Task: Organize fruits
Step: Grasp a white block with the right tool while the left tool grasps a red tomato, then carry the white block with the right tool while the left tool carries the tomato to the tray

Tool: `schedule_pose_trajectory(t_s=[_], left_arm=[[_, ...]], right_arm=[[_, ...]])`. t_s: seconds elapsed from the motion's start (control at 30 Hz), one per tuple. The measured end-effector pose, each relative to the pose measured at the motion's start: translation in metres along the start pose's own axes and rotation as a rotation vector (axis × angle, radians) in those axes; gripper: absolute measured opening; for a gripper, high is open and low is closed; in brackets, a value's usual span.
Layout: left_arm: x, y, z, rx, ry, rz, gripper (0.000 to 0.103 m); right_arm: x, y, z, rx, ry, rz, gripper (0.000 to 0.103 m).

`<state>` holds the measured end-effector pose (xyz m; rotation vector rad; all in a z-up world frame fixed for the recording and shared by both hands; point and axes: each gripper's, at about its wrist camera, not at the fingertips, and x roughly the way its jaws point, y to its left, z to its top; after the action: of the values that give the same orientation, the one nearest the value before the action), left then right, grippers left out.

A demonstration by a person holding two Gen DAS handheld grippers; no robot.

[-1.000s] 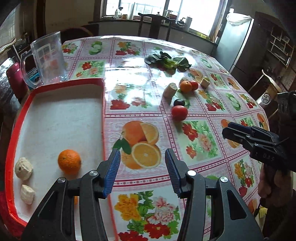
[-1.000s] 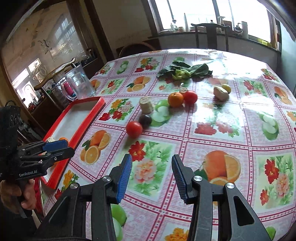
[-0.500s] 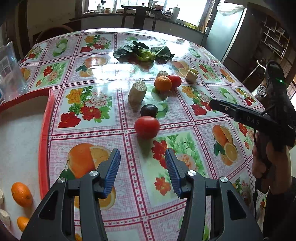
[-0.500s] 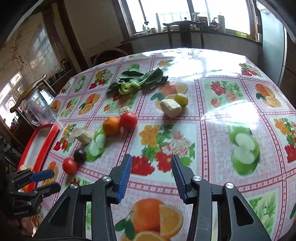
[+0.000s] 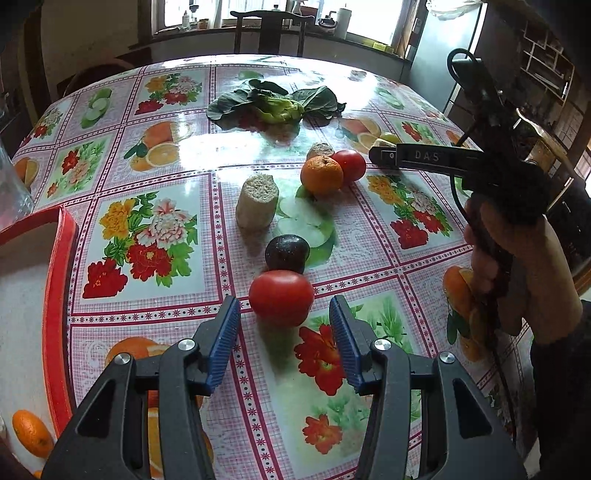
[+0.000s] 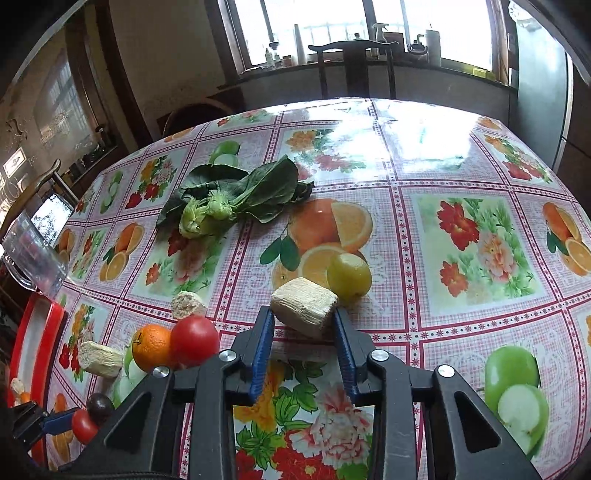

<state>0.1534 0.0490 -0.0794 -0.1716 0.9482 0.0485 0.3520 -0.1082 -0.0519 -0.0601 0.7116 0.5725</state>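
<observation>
The tabletop (image 5: 177, 155) with its fruit-print cloth carries most items loose: your red tray (image 5: 55, 295) at near left holds few, including an orange (image 5: 31, 432). Your left gripper (image 5: 282, 343) stands spread, just short of the near tomato (image 5: 281, 297). Your right gripper (image 6: 304, 350), jaws just closing, brackets the pale cut chunk (image 6: 304, 308); contact cannot be confirmed. The lemon (image 6: 349, 275), second tomato (image 6: 194, 339), loose orange (image 6: 151, 347) and dark fruit (image 5: 287, 253) remain.

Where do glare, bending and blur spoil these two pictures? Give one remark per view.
Left wrist view: window glare whitens the tablecloth beside the greens, the cloth's grid lines bow outward, and the tomato looks a little soft. Right wrist view: the far cloth is washed out under the bright window, and the frame corners go dark.
</observation>
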Motion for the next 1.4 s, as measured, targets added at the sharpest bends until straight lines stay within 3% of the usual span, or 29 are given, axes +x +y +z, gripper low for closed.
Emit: schedule_pose_trajectory(t_s=[0.07, 0.5, 0.93, 1.4], left_arm=[[-0.001, 0.002, -0.001, -0.001, -0.006, -0.001, 0.031], [-0.026, 0.011, -0.023, -0.056, -0.020, -0.064, 0.031], [-0.078, 0.035, -0.049, -0.121, -0.098, -0.061, 0.031], [-0.113, 0.075, -0.075, -0.205, -0.150, -0.031, 0.031]], right_arm=[[-0.004, 0.003, -0.005, -0.006, 0.000, 0.001, 0.033], [-0.076, 0.040, -0.078, -0.041, 0.013, 0.133, 0.033], [-0.120, 0.094, -0.103, -0.082, 0.003, 0.221, 0.033], [-0.123, 0.165, -0.122, -0.164, 0.044, 0.304, 0.033]])
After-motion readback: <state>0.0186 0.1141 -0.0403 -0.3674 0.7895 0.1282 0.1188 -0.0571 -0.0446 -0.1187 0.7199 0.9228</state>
